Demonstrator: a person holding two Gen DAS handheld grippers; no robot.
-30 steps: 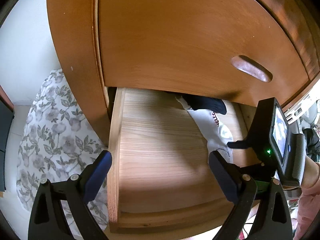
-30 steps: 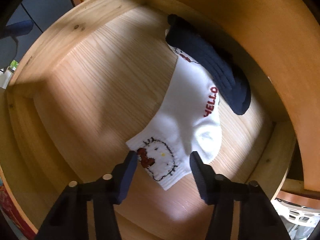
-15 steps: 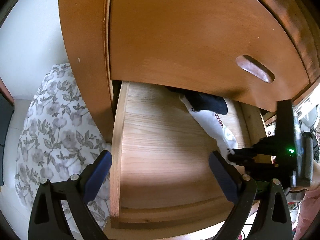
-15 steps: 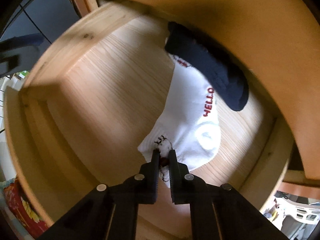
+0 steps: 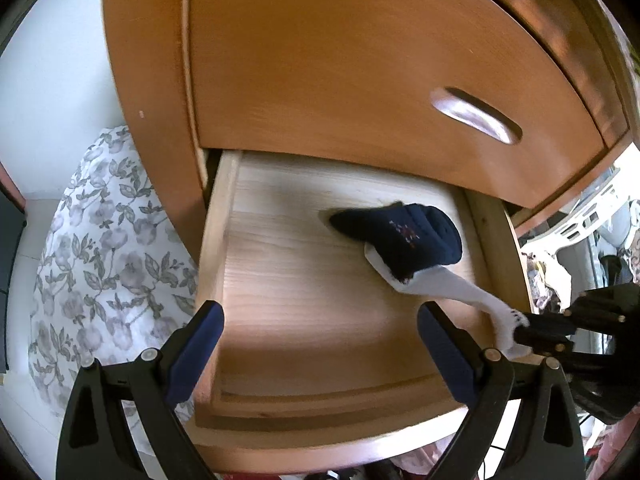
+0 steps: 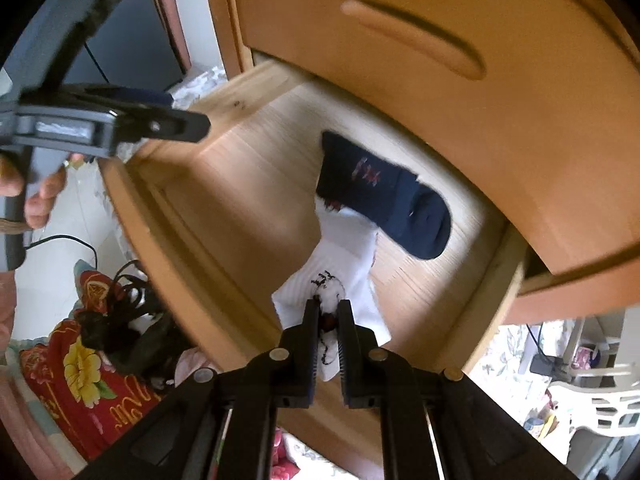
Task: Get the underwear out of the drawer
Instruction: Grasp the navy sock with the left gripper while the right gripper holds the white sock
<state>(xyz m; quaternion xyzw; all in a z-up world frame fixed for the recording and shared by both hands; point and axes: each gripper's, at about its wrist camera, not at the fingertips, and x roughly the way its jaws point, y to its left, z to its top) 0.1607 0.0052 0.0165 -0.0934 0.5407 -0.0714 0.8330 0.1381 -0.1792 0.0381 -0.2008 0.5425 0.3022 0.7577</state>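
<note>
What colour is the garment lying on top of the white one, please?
Dark navy garment with a small red embroidered mark, clearest in the left wrist view.

The left wrist camera looks down from close above into the open drawer (image 5: 304, 280), from its front left. The right wrist camera faces the same drawer (image 6: 248, 184) from its front right corner. Both views share the drawer floor.
</note>
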